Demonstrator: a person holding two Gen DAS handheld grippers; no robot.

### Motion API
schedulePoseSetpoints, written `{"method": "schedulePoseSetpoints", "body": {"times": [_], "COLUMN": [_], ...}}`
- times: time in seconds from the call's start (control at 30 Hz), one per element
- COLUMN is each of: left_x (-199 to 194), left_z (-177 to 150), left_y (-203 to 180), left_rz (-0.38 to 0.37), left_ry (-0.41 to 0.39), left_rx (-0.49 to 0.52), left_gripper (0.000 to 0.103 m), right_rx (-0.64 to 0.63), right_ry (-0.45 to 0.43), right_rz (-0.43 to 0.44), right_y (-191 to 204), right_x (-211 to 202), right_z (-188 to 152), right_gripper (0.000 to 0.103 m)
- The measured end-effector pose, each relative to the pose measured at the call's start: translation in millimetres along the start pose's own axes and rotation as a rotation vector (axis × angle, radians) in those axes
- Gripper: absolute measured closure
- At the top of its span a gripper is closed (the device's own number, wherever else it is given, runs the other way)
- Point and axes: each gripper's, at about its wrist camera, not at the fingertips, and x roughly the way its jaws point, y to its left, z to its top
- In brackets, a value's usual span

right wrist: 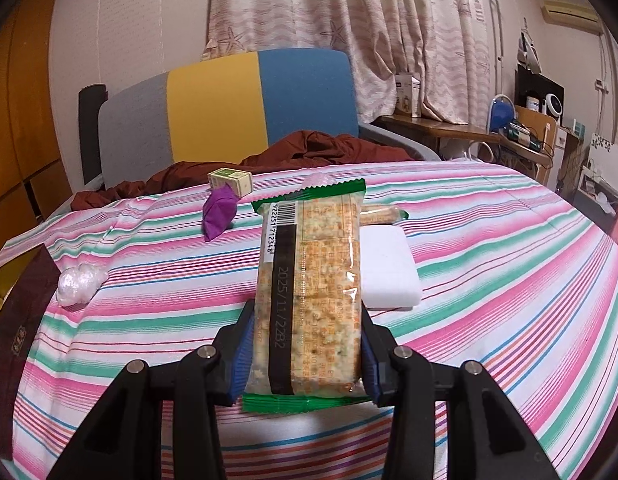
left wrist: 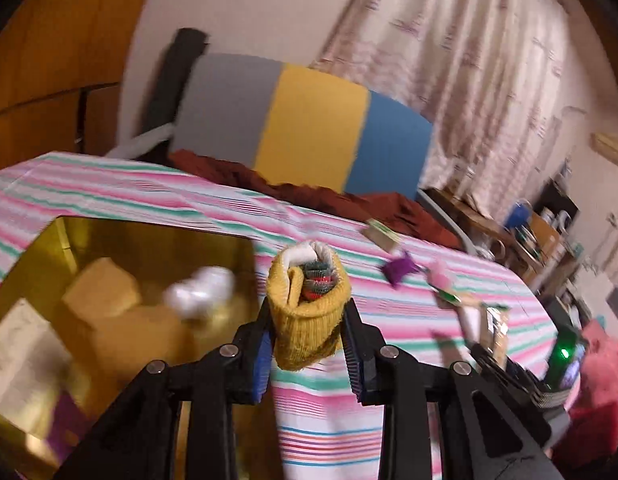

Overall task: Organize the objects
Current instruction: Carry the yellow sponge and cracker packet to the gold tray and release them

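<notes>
Two grippers, both loaded. Left gripper [left wrist: 309, 332] is clamped on a rolled sock bundle [left wrist: 307, 300]: mustard-yellow knit cuff outermost, white sock and a red/green/grey striped one tucked inside, open end facing away from the camera. Blue pads [left wrist: 355, 364] press both sides of the cuff, jaws nearly closed. The bundle hangs above the striped tablecloth [left wrist: 329, 420], just right of the gold box [left wrist: 41, 240]. Left view is motion-blurred.

Gold box is open, shiny inside walls. Inside: yellow blocks [left wrist: 103, 292], a crumpled white plastic wad [left wrist: 201, 292], something pale at lower left, a purple bit near the bottom corner; too blurred to say more.

Right gripper [right wrist: 307, 354] is closed on a cracker packet [right wrist: 313, 292]: clear wrap, green crimped ends, black date strip and barcode facing the camera, square crackers visible through the film. Held by its near end, long axis pointing away, far end over the table.

On the cloth behind it: white flat pad [right wrist: 391, 268] just right of the packet, a second snack packet [right wrist: 383, 214] partly hidden behind it, purple folded-paper piece [right wrist: 219, 216] touching a small green-and-cream carton [right wrist: 231, 181], another crumpled plastic wad [right wrist: 81, 282] at left beside a dark maroon lid [right wrist: 17, 344].

Background: grey/yellow/blue chair back [right wrist: 229, 108] with a rust-brown cloth [right wrist: 301, 152] heaped at the table's far edge.
</notes>
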Motion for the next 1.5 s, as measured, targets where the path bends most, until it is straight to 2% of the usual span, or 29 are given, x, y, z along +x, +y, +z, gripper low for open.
{"method": "schedulePoseSetpoints", "body": {"times": [0.17, 0.3, 0.37, 0.6, 0.67, 0.77, 0.97, 1.03, 1.1, 1.17, 1.23, 1.4, 1.5], "left_x": [-9, -9, -6, 7, 10, 13, 18, 18, 14, 9, 3, -24, -41], "left_z": [25, 44, 49, 51, 49, 46, 42, 42, 43, 44, 46, 47, 43], "left_y": [55, 104, 126, 194, 207, 217, 226, 228, 228, 224, 216, 181, 160], "left_rz": [0.098, 0.174, 0.224, 0.285, 0.295, 0.295, 0.295, 0.301, 0.291, 0.312, 0.328, 0.413, 0.428], "left_ry": [-0.045, -0.043, -0.028, 0.05, 0.069, 0.077, 0.089, 0.084, 0.071, 0.049, 0.03, -0.06, -0.114], "left_rx": [-0.081, -0.184, -0.223, -0.397, -0.44, -0.476, -0.502, -0.509, -0.517, -0.503, -0.455, -0.319, -0.256], "left_gripper": [0.072, 0.072, 0.072, 0.072, 0.072, 0.072, 0.072, 0.064, 0.038, 0.029, 0.029, 0.006, 0.0], "right_rx": [-0.049, -0.088, -0.102, -0.173, -0.19, -0.177, -0.195, -0.193, -0.193, -0.195, -0.196, -0.217, -0.271], "right_ry": [0.005, 0.009, 0.012, 0.024, 0.02, 0.032, 0.038, 0.038, 0.043, 0.054, 0.073, 0.143, 0.18], "right_rz": [0.009, 0.008, 0.01, 0.022, 0.057, 0.157, 0.343, 0.391, 0.436, 0.467, 0.496, 0.571, 0.594], "right_y": [10, 18, 20, 34, 43, 59, 103, 115, 125, 132, 140, 162, 186], "right_x": [1, 2, 3, -1, -9, -24, -56, -64, -71, -77, -80, -84, -90], "right_z": [0, -1, -2, 0, 0, 0, -6, -6, -6, -7, -8, -11, -13], "right_gripper": [0.059, 0.059, 0.059, 0.059, 0.059, 0.059, 0.059, 0.059, 0.059, 0.059, 0.059, 0.059, 0.059]}}
